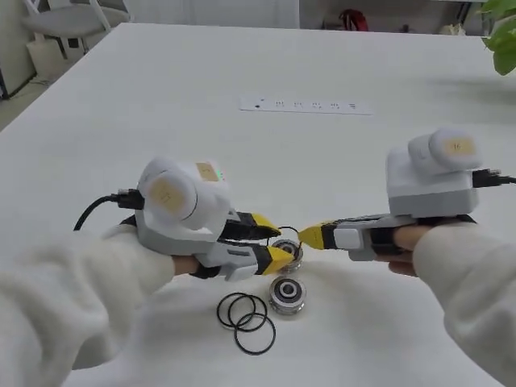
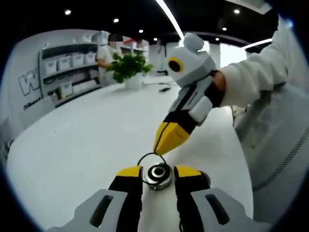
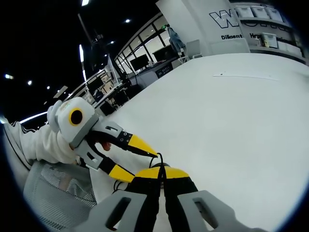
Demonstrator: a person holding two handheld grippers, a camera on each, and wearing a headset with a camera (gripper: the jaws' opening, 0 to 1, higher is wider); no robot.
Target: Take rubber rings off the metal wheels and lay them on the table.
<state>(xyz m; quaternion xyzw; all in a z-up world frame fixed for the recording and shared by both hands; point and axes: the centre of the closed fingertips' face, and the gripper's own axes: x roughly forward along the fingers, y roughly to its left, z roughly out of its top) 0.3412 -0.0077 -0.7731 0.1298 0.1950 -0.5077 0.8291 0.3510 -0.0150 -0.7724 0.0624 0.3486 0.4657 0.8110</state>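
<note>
Left gripper (image 1: pixel 274 239) clamped across metal wheel (image 2: pixel 159 175), near side of desk (image 1: pixel 242 64). Right gripper (image 3: pixel 162 175), jaws pressed together, pinching rubber ring (image 2: pixel 147 155) part-lifted off wheel. Risks: thin ring slips from pinch, snaps back; hard pull drags wheel from clamp.

The white tabletop (image 1: pixel 201 81) carries three black rubber rings (image 1: pixel 247 317) lying overlapped near its front edge, a metal wheel (image 1: pixel 287 293) just beside them, and a flat white socket strip (image 1: pixel 306 106) farther back.
</note>
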